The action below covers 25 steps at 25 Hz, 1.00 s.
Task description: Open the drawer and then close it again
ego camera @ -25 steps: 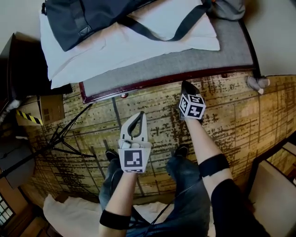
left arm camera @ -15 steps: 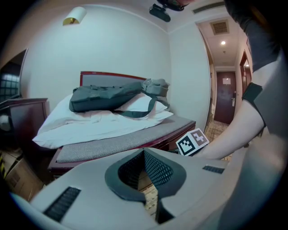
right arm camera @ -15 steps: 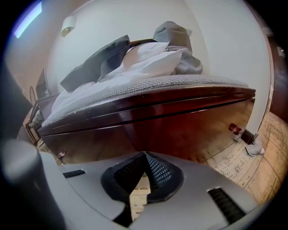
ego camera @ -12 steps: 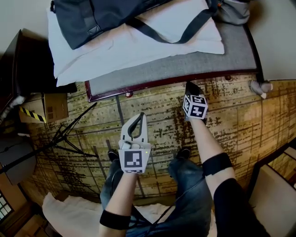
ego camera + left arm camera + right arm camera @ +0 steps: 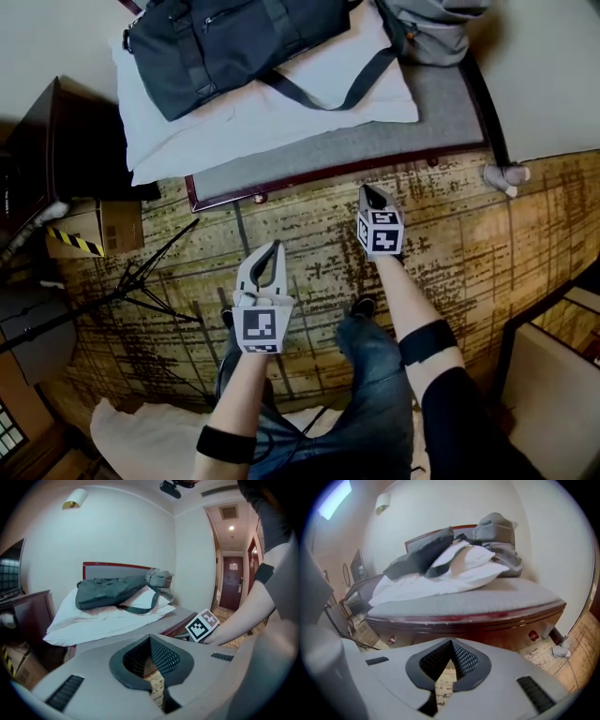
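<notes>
Both pinched shut and empty, left gripper point(image 5: 273, 247) and right gripper point(image 5: 368, 191) face the bed point(image 5: 319, 155) at twelve o'clock, no drawer showing open, so mind the tripod point(image 5: 141, 274) at nine.

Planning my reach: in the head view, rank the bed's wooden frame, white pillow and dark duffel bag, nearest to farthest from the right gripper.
1. The wooden frame, just ahead of the right gripper.
2. The white pillow, on the mattress beyond.
3. The dark duffel bag, atop the pillow, farthest.
</notes>
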Each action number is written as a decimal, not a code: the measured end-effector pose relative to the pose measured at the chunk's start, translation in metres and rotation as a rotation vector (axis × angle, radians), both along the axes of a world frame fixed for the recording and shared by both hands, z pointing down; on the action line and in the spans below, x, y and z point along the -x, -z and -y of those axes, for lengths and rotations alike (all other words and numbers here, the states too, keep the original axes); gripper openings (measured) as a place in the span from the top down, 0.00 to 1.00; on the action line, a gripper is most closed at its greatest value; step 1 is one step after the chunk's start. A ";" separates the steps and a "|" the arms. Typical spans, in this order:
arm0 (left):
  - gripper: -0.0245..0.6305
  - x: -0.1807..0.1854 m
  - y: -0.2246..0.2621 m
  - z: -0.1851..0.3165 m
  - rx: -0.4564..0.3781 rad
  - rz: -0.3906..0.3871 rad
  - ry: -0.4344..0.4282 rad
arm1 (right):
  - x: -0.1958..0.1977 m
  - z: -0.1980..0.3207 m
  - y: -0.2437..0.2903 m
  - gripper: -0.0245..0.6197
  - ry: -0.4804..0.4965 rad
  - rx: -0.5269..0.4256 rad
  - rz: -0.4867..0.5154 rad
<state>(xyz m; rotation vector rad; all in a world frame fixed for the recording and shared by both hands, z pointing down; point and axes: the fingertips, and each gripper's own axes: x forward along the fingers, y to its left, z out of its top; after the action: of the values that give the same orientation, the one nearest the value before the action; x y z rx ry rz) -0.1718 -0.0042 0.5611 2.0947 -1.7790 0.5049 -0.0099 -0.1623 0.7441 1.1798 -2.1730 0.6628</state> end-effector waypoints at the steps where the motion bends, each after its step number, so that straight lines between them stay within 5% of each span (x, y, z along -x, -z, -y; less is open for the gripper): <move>1: 0.96 0.003 0.015 -0.004 0.003 0.006 -0.009 | 0.003 -0.008 0.022 0.96 0.014 -0.007 0.007; 16: 0.96 0.051 0.252 -0.042 -0.053 0.040 -0.070 | 0.013 -0.066 0.394 0.96 0.077 -0.253 0.134; 25: 0.96 0.066 0.354 -0.062 -0.135 0.039 -0.106 | -0.012 -0.121 0.530 0.96 0.052 -0.316 0.171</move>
<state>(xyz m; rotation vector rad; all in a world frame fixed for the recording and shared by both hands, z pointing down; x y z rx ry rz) -0.2373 0.0577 0.2075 2.2958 -1.7759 0.4680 0.0018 -0.0409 0.2140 1.2561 -2.5126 0.4206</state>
